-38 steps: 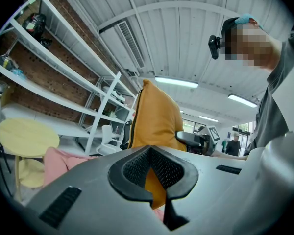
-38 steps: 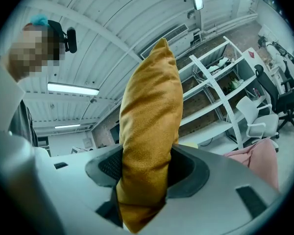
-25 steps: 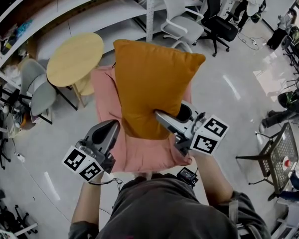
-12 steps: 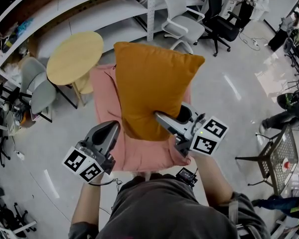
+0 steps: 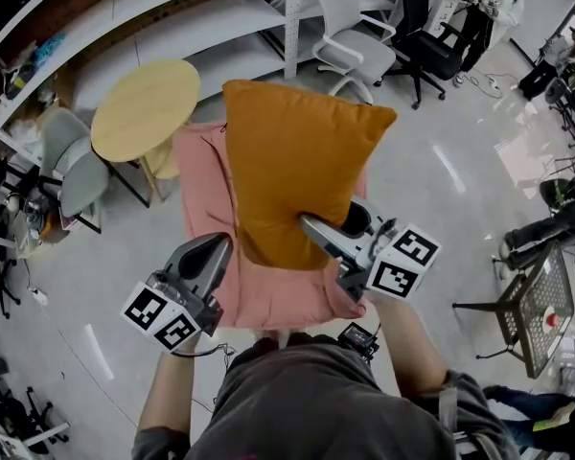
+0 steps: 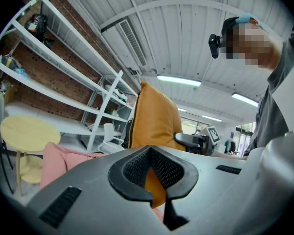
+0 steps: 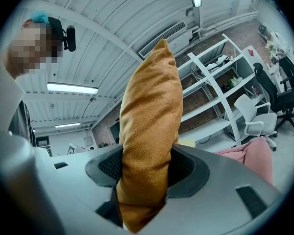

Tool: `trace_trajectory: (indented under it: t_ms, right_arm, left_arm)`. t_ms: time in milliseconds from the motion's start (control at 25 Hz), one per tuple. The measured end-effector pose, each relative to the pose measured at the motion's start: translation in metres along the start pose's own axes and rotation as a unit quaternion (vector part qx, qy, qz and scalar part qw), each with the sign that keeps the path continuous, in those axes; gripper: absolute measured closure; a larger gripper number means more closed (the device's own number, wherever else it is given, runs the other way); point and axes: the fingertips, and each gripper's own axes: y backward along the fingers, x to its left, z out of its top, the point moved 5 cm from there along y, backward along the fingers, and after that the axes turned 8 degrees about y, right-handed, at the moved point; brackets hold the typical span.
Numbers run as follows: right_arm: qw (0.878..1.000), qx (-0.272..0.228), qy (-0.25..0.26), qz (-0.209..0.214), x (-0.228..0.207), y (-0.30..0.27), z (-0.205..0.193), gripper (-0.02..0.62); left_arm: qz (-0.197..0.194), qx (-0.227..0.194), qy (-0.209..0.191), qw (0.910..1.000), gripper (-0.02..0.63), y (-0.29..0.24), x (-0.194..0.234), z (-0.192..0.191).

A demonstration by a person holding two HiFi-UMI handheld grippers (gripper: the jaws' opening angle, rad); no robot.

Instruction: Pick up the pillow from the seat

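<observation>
An orange pillow (image 5: 297,171) hangs upright above the pink seat (image 5: 268,300), lifted off it. My right gripper (image 5: 313,226) is shut on the pillow's lower edge. In the right gripper view the pillow (image 7: 147,126) fills the gap between the jaws of the right gripper (image 7: 144,165) and rises above them. My left gripper (image 5: 216,244) is to the left of the pillow, apart from it, shut with nothing in it. In the left gripper view the pillow (image 6: 154,116) shows beyond the closed left gripper (image 6: 151,153), with the pink seat (image 6: 59,158) to the lower left.
A round yellow table (image 5: 144,108) and a grey chair (image 5: 72,175) stand left of the seat. A white office chair (image 5: 350,36) and a black one (image 5: 426,51) stand behind it, by white shelving (image 5: 172,17). A wire mesh stand (image 5: 541,300) is at the right. A person (image 5: 484,8) stands far back.
The pillow and both grippers keep their places. Only the people at the far back right have shifted.
</observation>
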Motion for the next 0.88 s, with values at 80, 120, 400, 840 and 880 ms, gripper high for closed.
trace_trajectory:
  t_ms: [80, 120, 400, 840, 880]
  right_arm:
    - [1.000, 0.000, 0.000, 0.001, 0.0005, 0.0001, 0.0005, 0.360]
    - [1.000, -0.001, 0.000, 0.001, 0.0006, 0.0002, 0.0008, 0.360]
    - [1.000, -0.003, -0.003, -0.002, -0.0012, 0.0029, -0.0010, 0.360]
    - [1.000, -0.001, -0.008, -0.005, -0.0040, 0.0035, -0.0067, 0.360]
    - [1.000, -0.001, -0.009, -0.006, -0.0045, 0.0026, -0.0072, 0.360]
  left_arm:
    - [0.000, 0.000, 0.001, 1.0000, 0.597, 0.0008, -0.0002, -0.0001]
    - [0.000, 0.000, 0.001, 1.0000, 0.597, 0.0009, -0.0005, -0.0001]
    - [-0.002, 0.001, 0.001, 1.0000, 0.597, -0.0004, -0.0014, -0.0028]
    - [-0.002, 0.003, 0.003, 1.0000, 0.597, -0.0014, -0.0008, -0.0060]
    - [-0.002, 0.004, 0.003, 1.0000, 0.597, -0.0014, 0.0002, -0.0059]
